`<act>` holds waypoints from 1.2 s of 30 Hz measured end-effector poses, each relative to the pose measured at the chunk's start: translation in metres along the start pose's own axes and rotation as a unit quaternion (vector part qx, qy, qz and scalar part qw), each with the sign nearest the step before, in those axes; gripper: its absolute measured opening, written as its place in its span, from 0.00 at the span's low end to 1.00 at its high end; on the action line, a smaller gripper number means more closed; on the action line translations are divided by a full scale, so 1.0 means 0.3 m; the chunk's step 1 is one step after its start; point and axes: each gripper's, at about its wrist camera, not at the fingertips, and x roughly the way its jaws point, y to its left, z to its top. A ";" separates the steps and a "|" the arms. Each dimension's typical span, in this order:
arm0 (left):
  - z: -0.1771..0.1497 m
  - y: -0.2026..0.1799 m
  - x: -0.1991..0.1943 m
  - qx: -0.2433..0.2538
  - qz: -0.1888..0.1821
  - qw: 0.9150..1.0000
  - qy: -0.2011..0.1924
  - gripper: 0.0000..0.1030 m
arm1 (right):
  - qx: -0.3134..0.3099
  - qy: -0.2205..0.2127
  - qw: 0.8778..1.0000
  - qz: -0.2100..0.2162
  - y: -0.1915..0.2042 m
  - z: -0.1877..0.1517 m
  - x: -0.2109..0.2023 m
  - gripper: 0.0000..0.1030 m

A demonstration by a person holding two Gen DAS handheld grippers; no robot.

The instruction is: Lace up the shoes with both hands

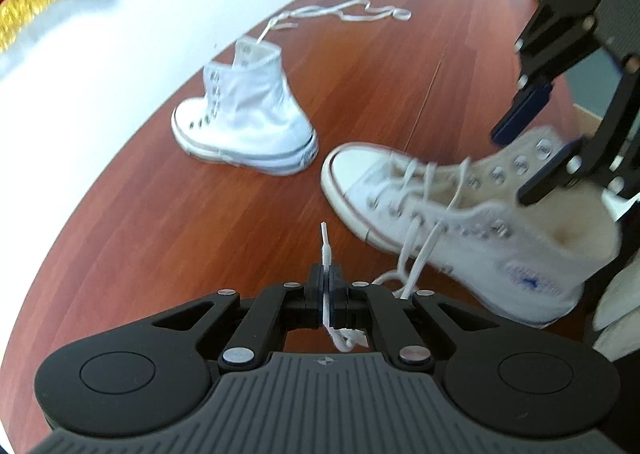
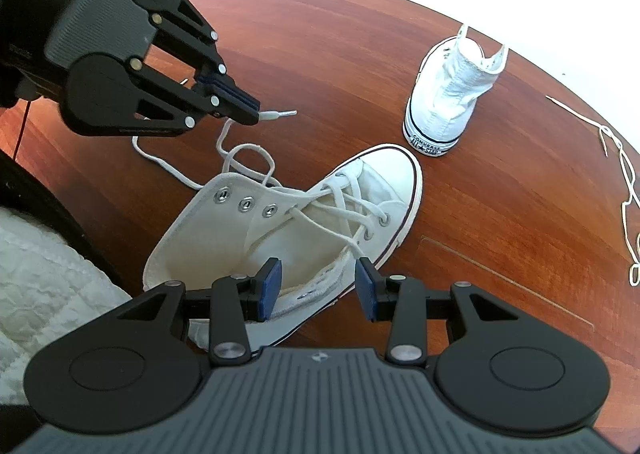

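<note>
Right under the right gripper sits the near shoe, its collar below the spread blue pads, which grasp nothing. Its long axis runs away from that gripper, toe farthest and a little to the right; the lower eyelets are crossed with lace, the three upper ones on the left flap stand bare. To the left and ahead, the left gripper is clenched on the lace end, the stiff tip poking out beyond its fingers — so the left hand holds the working end, and the bare eyelets lie below and to the right of it. Farther off stands the second shoe, with a loose lace at the right edge. Probably its eyelets are unthreaded, though this view shows only its heel.
</note>
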 end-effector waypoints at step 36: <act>0.172 -0.224 0.081 0.216 -0.111 0.968 0.062 0.03 | 0.159 -0.003 0.987 0.009 -0.088 -0.061 0.046 0.18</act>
